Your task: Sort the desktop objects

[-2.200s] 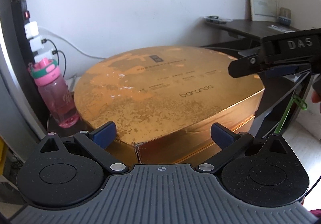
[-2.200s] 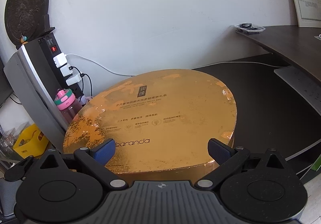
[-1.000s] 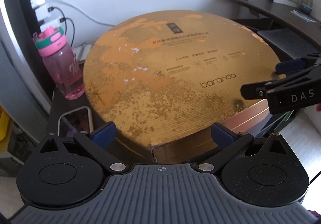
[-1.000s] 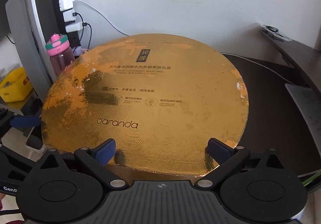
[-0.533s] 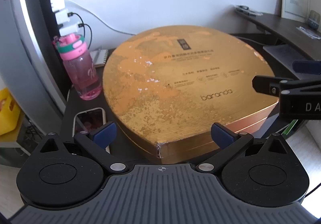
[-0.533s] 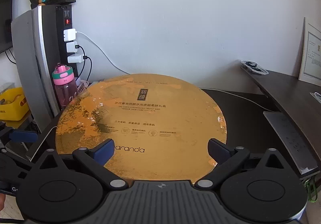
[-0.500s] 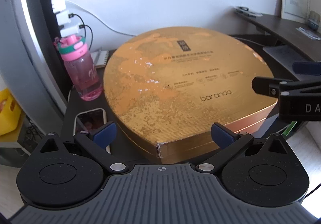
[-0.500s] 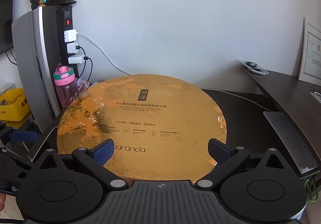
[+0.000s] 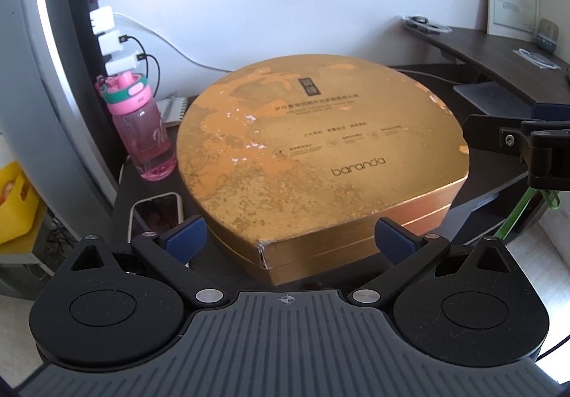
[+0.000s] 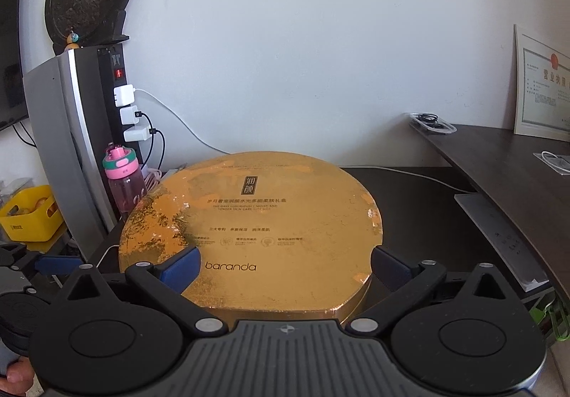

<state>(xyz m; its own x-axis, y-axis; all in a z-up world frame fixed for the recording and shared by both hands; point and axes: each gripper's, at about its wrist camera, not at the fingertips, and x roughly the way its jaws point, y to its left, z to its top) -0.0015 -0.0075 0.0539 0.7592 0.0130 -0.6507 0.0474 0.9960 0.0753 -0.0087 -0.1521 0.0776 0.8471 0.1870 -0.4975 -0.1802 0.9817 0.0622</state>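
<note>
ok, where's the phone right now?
In the left wrist view the phone lies flat on the dark desk at lower left, between the pink bottle and the gold box, partly hidden by the tool's left finger.

I am working in a small office. A dark curved desk [image 10: 506, 176] runs along a white wall, with a framed certificate [image 10: 543, 83] bearing a red seal leaning on it. A power strip [image 10: 119, 90] holding white chargers stands beside a grey computer tower [image 10: 60, 133]. A keyboard [image 10: 498, 233] sits on a lower shelf, and a yellow storage bin [image 10: 30, 215] sits at left.
</note>
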